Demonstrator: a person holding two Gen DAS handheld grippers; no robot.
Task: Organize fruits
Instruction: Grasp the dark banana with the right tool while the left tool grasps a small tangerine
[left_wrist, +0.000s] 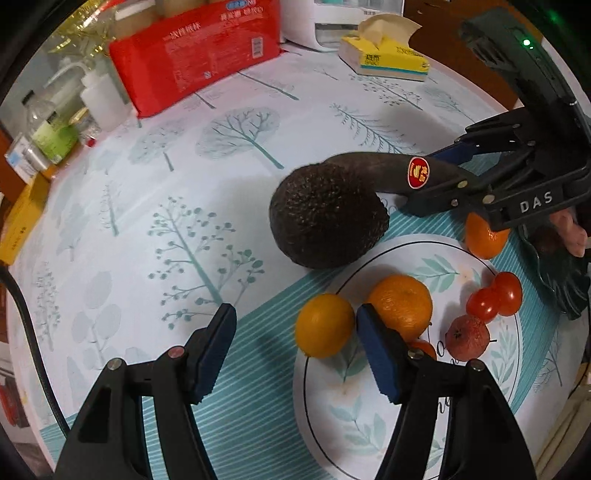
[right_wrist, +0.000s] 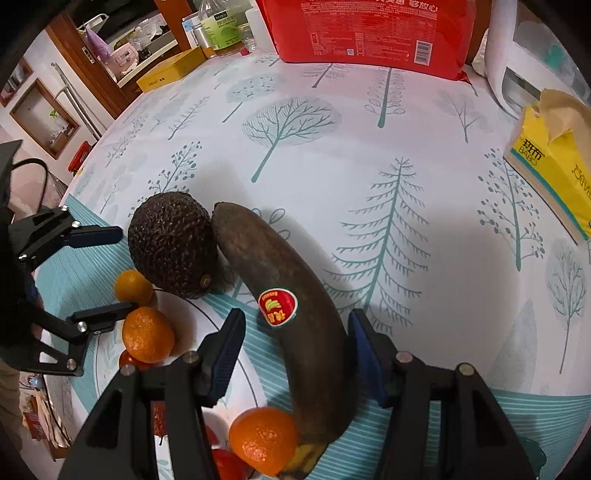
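Observation:
A dark overripe banana (right_wrist: 295, 317) with a red sticker lies on the tablecloth between the open jaws of my right gripper (right_wrist: 295, 354); the right pad (right_wrist: 364, 354) is close against it, the left pad stands apart. Its tip touches a dark avocado (right_wrist: 173, 243). In the left wrist view the right gripper (left_wrist: 448, 173) straddles the banana (left_wrist: 384, 170) behind the avocado (left_wrist: 327, 216). My left gripper (left_wrist: 295, 343) is open and empty, with a yellow-orange fruit (left_wrist: 325, 325) between its pads. Tangerines (left_wrist: 402, 304), cherry tomatoes (left_wrist: 495, 297) and a reddish fruit (left_wrist: 467, 336) lie on the round plate (left_wrist: 369, 406).
A red package (left_wrist: 195, 51) and a yellow tissue box (left_wrist: 384, 55) stand at the back of the table. Bottles (left_wrist: 99, 96) and a yellow box (left_wrist: 18, 221) line the left edge. A dark green dish (left_wrist: 565, 280) sits at the right. A white appliance (right_wrist: 524, 66) stands at the back.

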